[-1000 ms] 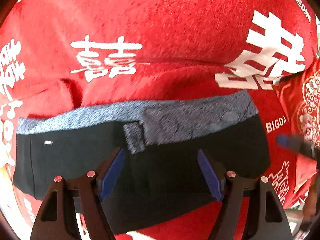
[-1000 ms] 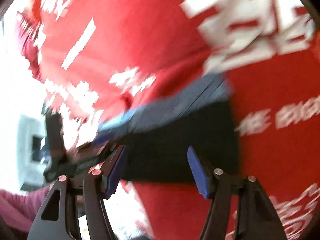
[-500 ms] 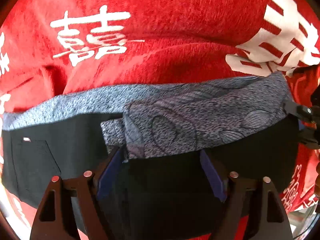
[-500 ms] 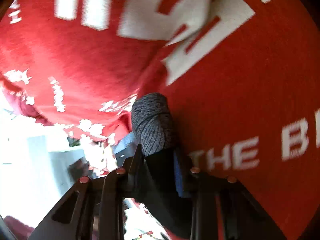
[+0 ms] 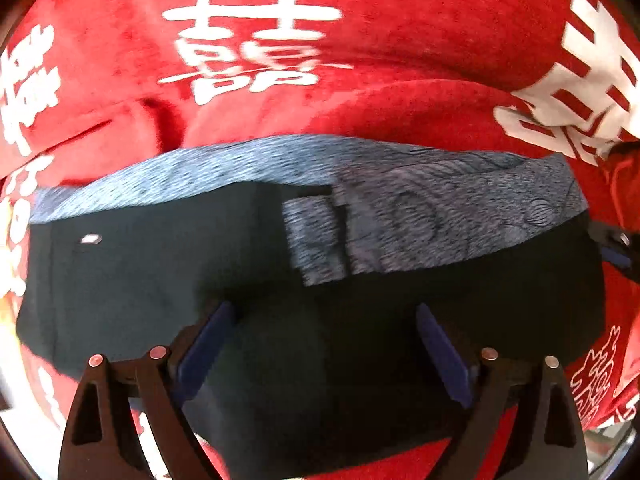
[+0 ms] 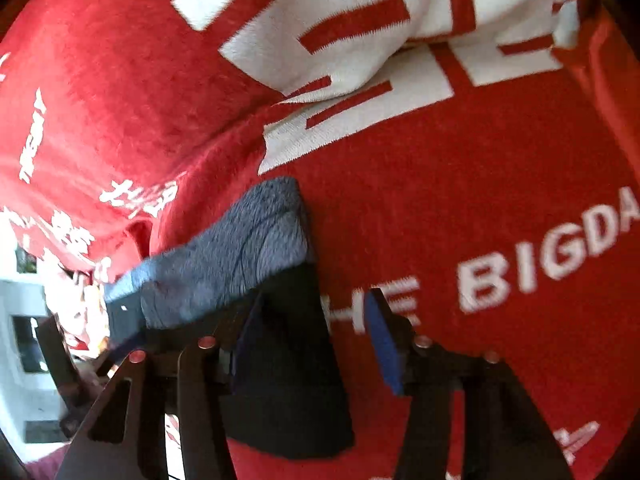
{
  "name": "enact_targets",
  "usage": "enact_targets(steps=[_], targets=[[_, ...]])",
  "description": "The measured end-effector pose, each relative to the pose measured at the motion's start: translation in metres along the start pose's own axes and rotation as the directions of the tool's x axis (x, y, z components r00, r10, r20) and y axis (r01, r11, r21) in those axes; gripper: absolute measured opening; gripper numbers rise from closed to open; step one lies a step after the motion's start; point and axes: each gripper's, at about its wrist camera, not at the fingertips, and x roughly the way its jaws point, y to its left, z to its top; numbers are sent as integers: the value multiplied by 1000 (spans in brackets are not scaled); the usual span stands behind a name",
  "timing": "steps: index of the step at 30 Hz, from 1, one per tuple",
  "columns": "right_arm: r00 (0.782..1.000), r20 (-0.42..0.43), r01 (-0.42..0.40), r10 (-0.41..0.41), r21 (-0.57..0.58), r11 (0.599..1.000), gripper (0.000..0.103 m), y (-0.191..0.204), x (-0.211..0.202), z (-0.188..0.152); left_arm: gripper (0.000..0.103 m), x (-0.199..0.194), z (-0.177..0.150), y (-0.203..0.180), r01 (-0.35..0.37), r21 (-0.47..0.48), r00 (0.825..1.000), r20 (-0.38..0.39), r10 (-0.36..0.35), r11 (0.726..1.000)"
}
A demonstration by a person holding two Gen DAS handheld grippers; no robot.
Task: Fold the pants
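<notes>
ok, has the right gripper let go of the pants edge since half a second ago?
Yes. The right gripper has just opened; its right pad now stands clear of the pants, over the red blanket.

Pants (image 5: 132,292): black, folded, lying flat across a red blanket (image 5: 400,40); grey patterned waistband (image 5: 420,216) along the far edge, a small white tag (image 5: 91,239) near the left end. Blanket: red plush, white characters and lettering, creased beyond the waistband. Left claw (image 5: 320,354): over the black cloth, blue pads (image 5: 202,354) wide apart, jaws just been opening, nothing pinched between them. Second blue-padded claw tip (image 5: 616,256): at the pants' right end, mostly cut off.
</notes>
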Motion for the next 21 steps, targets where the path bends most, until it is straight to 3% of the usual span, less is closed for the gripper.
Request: enact_targets(steps=[11, 21], targets=[[998, -2, 56, -57, -43, 997, 57, 17, -26, -40, 94, -19, -29, 38, -99, -104, 994, -52, 94, 990], [996, -11, 90, -93, -156, 984, 61, 60, -19, -62, 94, -25, -44, 62, -98, -155, 994, -69, 88, 983]])
